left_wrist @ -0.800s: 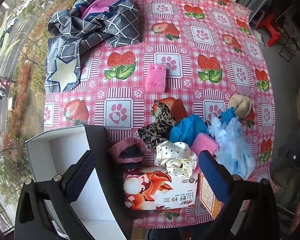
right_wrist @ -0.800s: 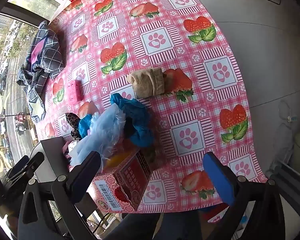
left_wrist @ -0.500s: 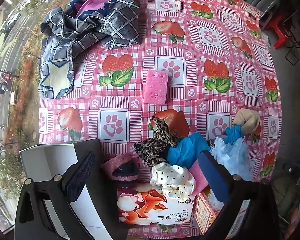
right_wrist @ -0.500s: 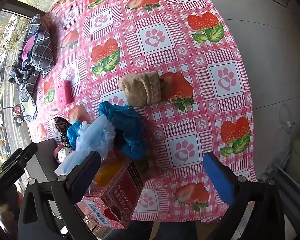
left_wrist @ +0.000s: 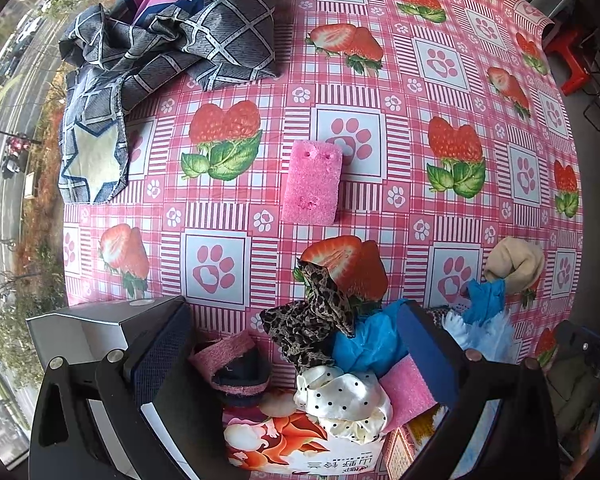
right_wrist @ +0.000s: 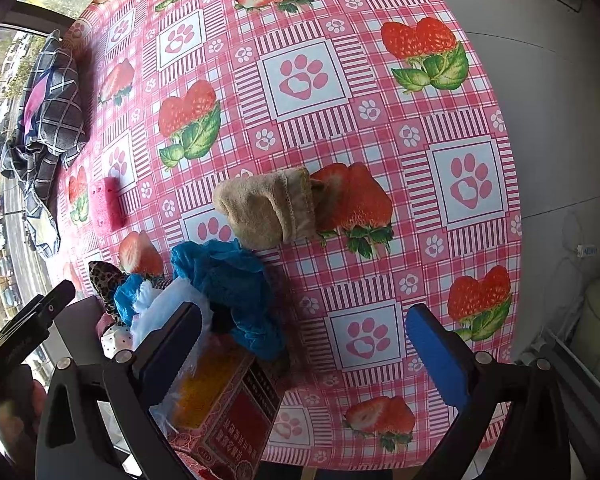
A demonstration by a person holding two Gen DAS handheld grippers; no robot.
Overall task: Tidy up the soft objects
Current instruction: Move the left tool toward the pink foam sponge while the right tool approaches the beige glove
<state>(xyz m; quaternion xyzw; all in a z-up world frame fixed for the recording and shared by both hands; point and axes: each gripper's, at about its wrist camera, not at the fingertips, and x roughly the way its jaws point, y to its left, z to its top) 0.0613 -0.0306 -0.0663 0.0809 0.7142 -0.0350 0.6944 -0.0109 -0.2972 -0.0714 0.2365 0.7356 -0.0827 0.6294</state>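
Both the left gripper [left_wrist: 296, 356] and right gripper [right_wrist: 304, 340] are hanging wide, gripping nothing (soft pile [left_wrist: 340, 344] is lying at the table's [left_wrist: 380, 92] near edge, pink sponge [left_wrist: 311, 184] mid-table).

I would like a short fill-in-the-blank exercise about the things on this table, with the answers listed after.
1. The lone pink sponge lies on the tablecloth, whose fruit print shows ____.
2. The white scrunchie has black ____.
3. The beige cloth lies flat, partly covering a printed ____.
4. Both the left gripper and the right gripper have jaws that stand ____.

Answers: strawberries; dots; strawberry; open
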